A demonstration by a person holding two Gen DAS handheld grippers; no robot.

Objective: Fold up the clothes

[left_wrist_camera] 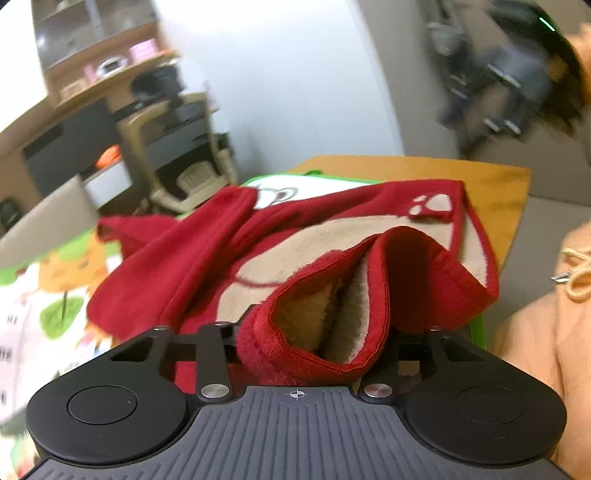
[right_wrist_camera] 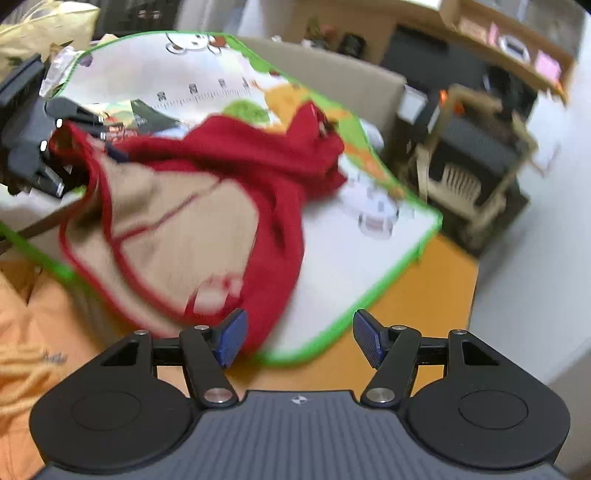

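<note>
A red fleece garment with a beige front panel and a paw patch lies bunched on the cartoon-printed mat. Its hem rises into my left gripper, which is shut on the cloth; the fabric hides the fingertips. In the right wrist view the same garment stretches from the left gripper at the far left toward my right gripper. The right gripper is open, its blue pads wide apart with nothing between them, close to the garment's near edge.
The green-bordered mat covers an orange tabletop. A person's orange sleeve is at the right. A beige chair and dark shelving stand beyond the table. A pale cushion sits at the far left.
</note>
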